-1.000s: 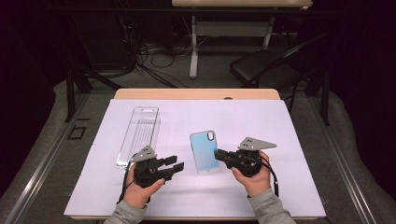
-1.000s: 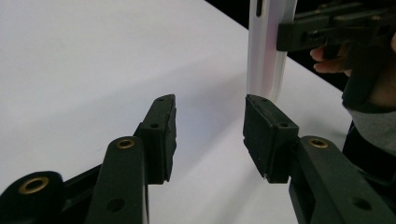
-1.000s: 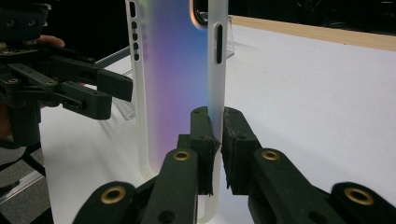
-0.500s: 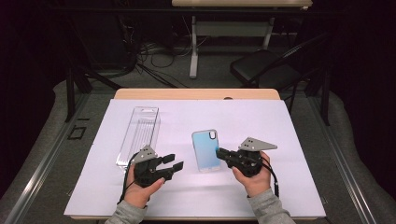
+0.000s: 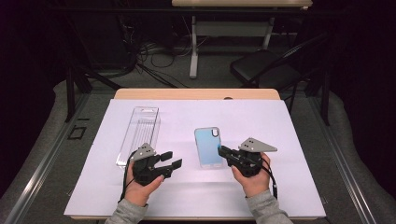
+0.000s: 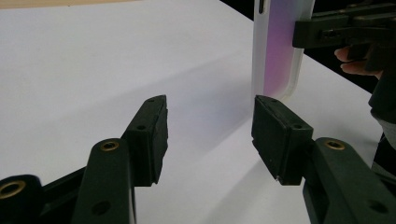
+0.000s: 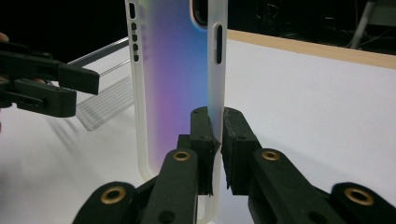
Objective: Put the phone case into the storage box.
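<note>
A translucent phone case point(image 5: 208, 147) with a blue-to-purple tint lies over the white sheet at mid-table. My right gripper point(image 5: 223, 151) is shut on its right edge. In the right gripper view the pads point(image 7: 215, 121) pinch the case's side wall point(image 7: 173, 70). My left gripper point(image 5: 170, 159) stands open to the left of the case, apart from it. Its jaws have just been opening and nothing is between them point(image 6: 208, 123). From there the case point(image 6: 278, 51) and the right gripper point(image 6: 301, 30) show ahead. The left gripper point(image 7: 86, 86) also appears in the right gripper view.
A clear plastic package point(image 5: 139, 134) lies on the sheet behind the left gripper and appears again in the right gripper view point(image 7: 105, 100). The white sheet point(image 5: 289, 130) covers a wooden table point(image 5: 196, 94). A dark chair point(image 5: 261, 65) stands beyond the table.
The left gripper's jaws have spread wider. The phone case has shifted slightly to the right in the right gripper's hold. Both hands stay where they were.
</note>
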A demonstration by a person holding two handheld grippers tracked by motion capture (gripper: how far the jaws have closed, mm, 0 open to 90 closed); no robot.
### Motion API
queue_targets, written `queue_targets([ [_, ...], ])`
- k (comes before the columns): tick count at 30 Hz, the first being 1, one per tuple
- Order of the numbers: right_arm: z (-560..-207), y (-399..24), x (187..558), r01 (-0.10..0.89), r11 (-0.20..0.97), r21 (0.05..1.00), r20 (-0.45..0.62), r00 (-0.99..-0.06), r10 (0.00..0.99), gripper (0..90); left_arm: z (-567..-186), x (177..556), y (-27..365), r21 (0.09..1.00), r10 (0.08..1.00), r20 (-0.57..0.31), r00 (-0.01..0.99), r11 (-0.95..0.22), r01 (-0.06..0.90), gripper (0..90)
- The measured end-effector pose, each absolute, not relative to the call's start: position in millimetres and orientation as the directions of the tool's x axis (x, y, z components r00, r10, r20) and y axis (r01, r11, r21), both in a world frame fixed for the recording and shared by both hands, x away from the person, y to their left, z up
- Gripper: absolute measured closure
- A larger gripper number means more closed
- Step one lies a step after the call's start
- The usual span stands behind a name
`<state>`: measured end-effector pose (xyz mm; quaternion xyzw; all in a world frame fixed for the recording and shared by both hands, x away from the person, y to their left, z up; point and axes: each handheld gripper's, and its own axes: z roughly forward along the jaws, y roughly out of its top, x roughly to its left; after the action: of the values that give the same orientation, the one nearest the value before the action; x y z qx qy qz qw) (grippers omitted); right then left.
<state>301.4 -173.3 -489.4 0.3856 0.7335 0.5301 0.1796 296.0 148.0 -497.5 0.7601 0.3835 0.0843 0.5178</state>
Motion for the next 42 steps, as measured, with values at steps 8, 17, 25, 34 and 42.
queue_targets([
  [8,-478.9,-171.7,294.0,0.355,0.15,0.923,0.094,-0.585,0.806,84.0,-479.8,303.6,145.8,0.869,0.675,-0.261,0.69,-0.147,0.472,39.5],
  [17,-469.5,-159.1,296.4,0.338,0.12,0.933,0.089,-0.543,0.835,84.0,-472.4,314.0,131.4,0.868,0.678,-0.275,0.682,-0.13,0.479,34.4],
  [25,-470.8,-144.2,307.4,0.347,0.069,0.935,0.131,-0.521,0.843,84.0,-465.9,328.0,123.6,0.867,0.697,-0.282,0.659,-0.109,0.486,32.3],
  [34,-472.5,-132.1,319.9,0.357,0.031,0.933,0.164,-0.502,0.849,84.0,-462.3,340.4,119.4,0.879,0.715,-0.255,0.651,-0.109,0.465,35.1],
  [42,-473.4,-122.9,323.7,0.358,0.019,0.934,0.174,-0.5,0.848,84.0,-461.8,344.4,122.2,0.886,0.731,-0.243,0.638,-0.1,0.452,47.1],
])
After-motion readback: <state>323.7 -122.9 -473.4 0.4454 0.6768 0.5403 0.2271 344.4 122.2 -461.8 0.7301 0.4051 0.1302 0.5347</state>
